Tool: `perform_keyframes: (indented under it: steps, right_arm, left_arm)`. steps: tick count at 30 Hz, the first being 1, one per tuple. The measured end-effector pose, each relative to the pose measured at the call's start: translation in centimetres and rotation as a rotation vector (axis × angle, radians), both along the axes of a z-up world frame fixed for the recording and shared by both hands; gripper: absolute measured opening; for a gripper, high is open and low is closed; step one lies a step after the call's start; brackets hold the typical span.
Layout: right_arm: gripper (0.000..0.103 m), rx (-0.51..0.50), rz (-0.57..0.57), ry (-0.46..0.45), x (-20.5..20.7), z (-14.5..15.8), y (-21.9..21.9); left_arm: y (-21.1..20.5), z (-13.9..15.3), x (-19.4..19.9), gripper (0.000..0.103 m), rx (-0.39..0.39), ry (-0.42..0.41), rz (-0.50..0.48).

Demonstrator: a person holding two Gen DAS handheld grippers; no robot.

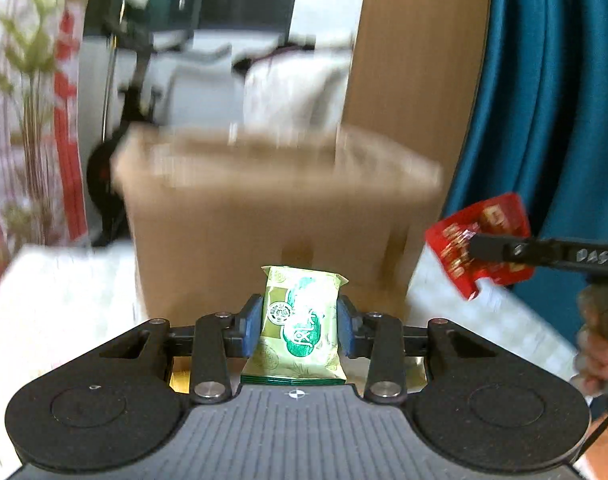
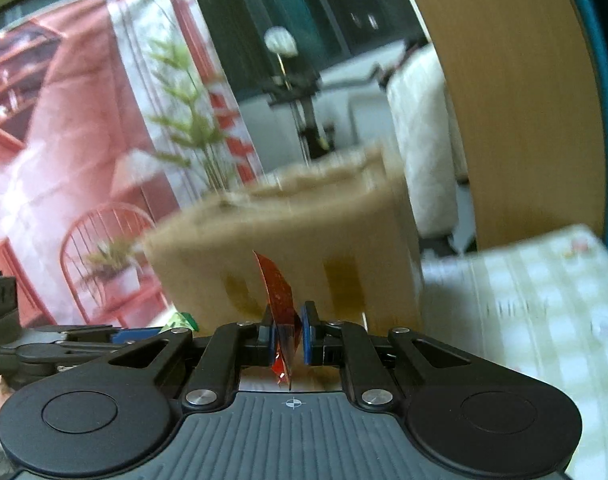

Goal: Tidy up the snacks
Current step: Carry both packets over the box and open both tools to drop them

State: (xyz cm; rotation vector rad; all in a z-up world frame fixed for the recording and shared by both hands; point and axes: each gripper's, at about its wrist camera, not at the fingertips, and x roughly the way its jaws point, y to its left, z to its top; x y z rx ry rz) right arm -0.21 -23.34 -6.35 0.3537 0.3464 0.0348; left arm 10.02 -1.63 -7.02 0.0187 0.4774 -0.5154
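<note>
My left gripper (image 1: pixel 299 326) is shut on a green snack packet (image 1: pixel 300 320), held upright in front of a brown cardboard box (image 1: pixel 272 208). My right gripper (image 2: pixel 288 334) is shut on a red snack packet (image 2: pixel 280 300), seen edge-on, also in front of the cardboard box (image 2: pixel 288 248). In the left wrist view the right gripper (image 1: pixel 483 246) shows at the right, clamped on the red packet (image 1: pixel 479 236). In the right wrist view the left gripper (image 2: pixel 136 334) shows at the lower left with a corner of the green packet (image 2: pixel 182 320).
The box stands on a table with a pale checked cloth (image 2: pixel 543 304). A wooden panel (image 1: pixel 415 60) and a blue curtain (image 1: pixel 551 100) are behind at the right. A plant (image 2: pixel 192 120) and a red-and-white poster (image 2: pixel 64 160) are at the left.
</note>
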Motion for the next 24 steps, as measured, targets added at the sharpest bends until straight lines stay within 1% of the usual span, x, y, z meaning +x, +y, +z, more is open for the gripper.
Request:
perform_keyframes:
  steps: [2, 5, 7, 8, 9, 11, 14, 15, 16, 17, 18, 19, 21, 24]
  right_arm:
    - [0.011, -0.009, 0.001, -0.059, 0.8, 2.4, -0.5]
    - [0.011, -0.008, -0.004, -0.128, 2.5, 5.6, -1.5]
    - [0.011, -0.028, -0.012, -0.141, 4.3, 7.1, -2.1]
    - [0.011, -0.031, -0.022, -0.138, 5.5, 7.5, -2.6]
    - [0.011, -0.032, -0.032, -0.129, 6.5, 7.7, -3.0]
    - [0.011, -0.039, -0.059, -0.093, 8.9, 7.7, -3.7]
    - [0.011, -0.032, -0.094, -0.025, 11.9, 6.5, -4.3]
    - [0.015, -0.033, -0.102, -0.003, 12.6, 6.1, -4.2]
    - [0.025, -0.041, -0.105, 0.014, 13.2, 5.5, -4.0]
    - [0.032, -0.055, -0.106, 0.024, 13.5, 5.1, -3.8]
    - [0.041, -0.066, -0.114, 0.031, 13.6, 4.9, -3.5]
    - [0.042, -0.067, -0.119, 0.028, 13.4, 4.6, -3.3]
    - [0.042, -0.051, -0.105, 0.019, 12.8, 4.3, -3.2]
    - [0.042, -0.045, -0.096, 0.01, 11.7, 4.2, -2.9]
  left_arm:
    - [0.0, 3.0, 0.5, 0.04, -0.024, -0.079, 0.005]
    - [-0.4, 6.2, 2.1, 0.041, -0.054, -0.136, 0.016]
    - [-1.3, 7.4, 4.0, 0.041, -0.042, -0.161, 0.038]
    - [-1.7, 7.7, 5.1, 0.041, -0.029, -0.164, 0.059]
    - [-2.9, 7.6, 6.4, 0.041, -0.016, -0.157, 0.072]
    - [-3.7, 7.2, 8.4, 0.041, 0.005, -0.127, 0.116]
    - [-3.5, 6.5, 10.3, 0.041, 0.021, -0.077, 0.155]
    - [-3.3, 6.1, 11.1, 0.041, 0.04, -0.048, 0.155]
    - [-3.4, 5.6, 11.7, 0.041, 0.064, -0.025, 0.155]
    - [-3.3, 5.3, 12.0, 0.042, 0.091, -0.012, 0.166]
    - [-3.2, 5.1, 12.1, 0.044, 0.108, -0.01, 0.18]
    - [-2.8, 5.0, 11.9, 0.05, 0.112, -0.01, 0.188]
    - [-1.7, 4.9, 11.2, 0.052, 0.078, -0.008, 0.187]
    - [0.0, 5.5, 9.4, 0.052, 0.034, 0.002, 0.184]
